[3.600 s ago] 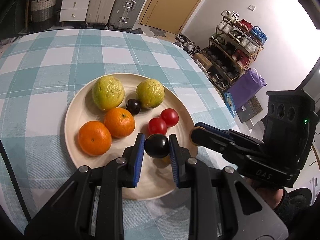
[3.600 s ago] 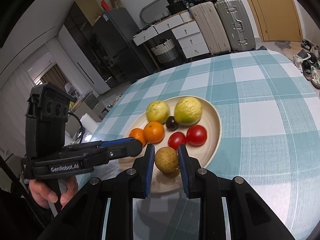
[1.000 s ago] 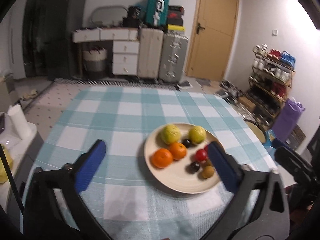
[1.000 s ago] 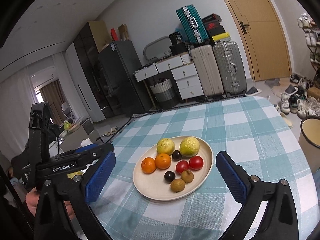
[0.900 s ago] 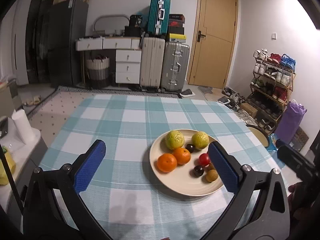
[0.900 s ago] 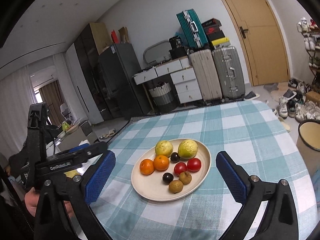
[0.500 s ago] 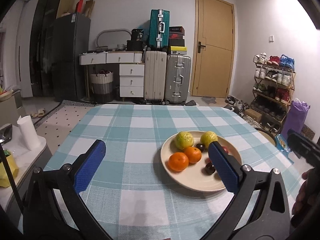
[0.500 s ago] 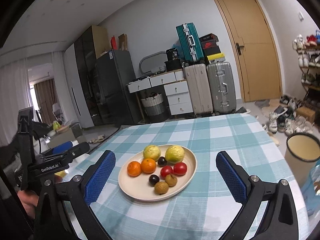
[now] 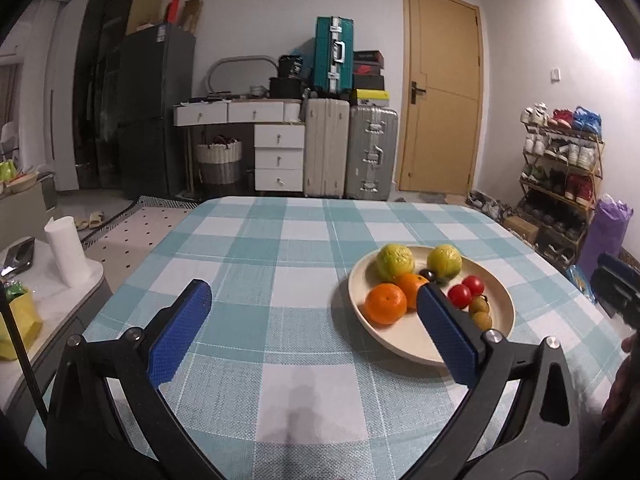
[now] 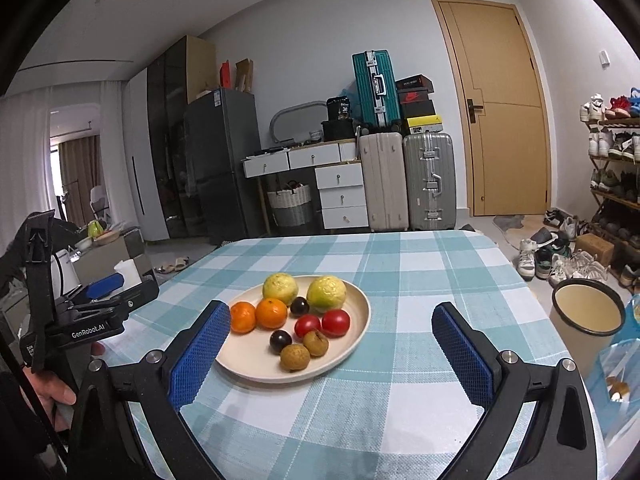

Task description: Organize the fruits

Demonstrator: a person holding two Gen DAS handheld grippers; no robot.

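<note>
A cream plate (image 10: 352,332) (image 9: 502,312) sits on the checked table and holds the fruit in pairs. At the back lie two yellow-green guavas (image 10: 326,293), then two oranges (image 10: 271,312), two red tomatoes (image 10: 335,322), two dark plums (image 10: 280,340) and two brown longans (image 10: 295,357). My right gripper (image 10: 330,356) is open and empty, pulled back from the plate. My left gripper (image 9: 316,330) is also open and empty, with its right finger (image 9: 446,332) in front of the plate's near side. The left gripper (image 10: 120,300) also shows at the left of the right wrist view.
The teal and white checked tablecloth (image 9: 280,280) covers a round table. A cream bin (image 10: 586,316) stands by the table's right edge. A white roll (image 9: 66,252) sits on a side surface to the left. Suitcases, drawers and a shoe rack line the far wall.
Both grippers let go of their fruit, a dark plum on the left and a longan on the right, opened wide, and drew back and up from the plate.
</note>
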